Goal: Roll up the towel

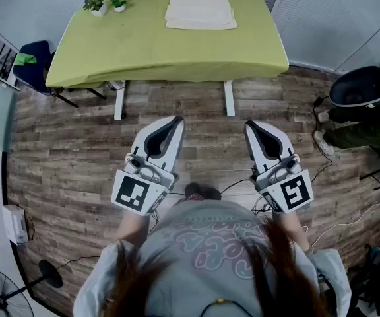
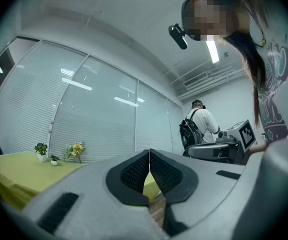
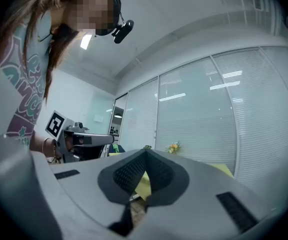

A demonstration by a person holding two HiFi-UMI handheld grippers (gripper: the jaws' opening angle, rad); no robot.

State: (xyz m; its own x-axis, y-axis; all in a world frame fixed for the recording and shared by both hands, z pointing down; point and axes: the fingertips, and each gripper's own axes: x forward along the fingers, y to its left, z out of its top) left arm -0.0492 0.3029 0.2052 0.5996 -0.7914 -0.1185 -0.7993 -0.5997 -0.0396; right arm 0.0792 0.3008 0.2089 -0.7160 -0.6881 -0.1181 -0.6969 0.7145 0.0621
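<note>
Here's the person standing on the wood floor [image 1: 64,150], well back from the table [image 1: 144,48]. Nothing of the task has started. The towel [image 1: 200,10] lies folded flat at the table's far edge, just right of the middle, and it isn't rolled at all. Two small potted plants [image 1: 105,4] sit tucked into the far left corner, which I'd say leaves the near stretch of green cloth free for rolling.

The left gripper [image 1: 175,121] and the right gripper [image 1: 251,125] are side by side out in front of the body, roughly level and pointing toward the table. It looks like a ready pose, with the towel far out of reach. Both pairs of jaws are closed together with nothing between them. The left pads [image 2: 134,171] meet tip to tip, and so do the right pads [image 3: 129,171]. That makes sense, as there's nothing to pinch yet. The first job, I'd judge, is to get up to the near edge.
</note>
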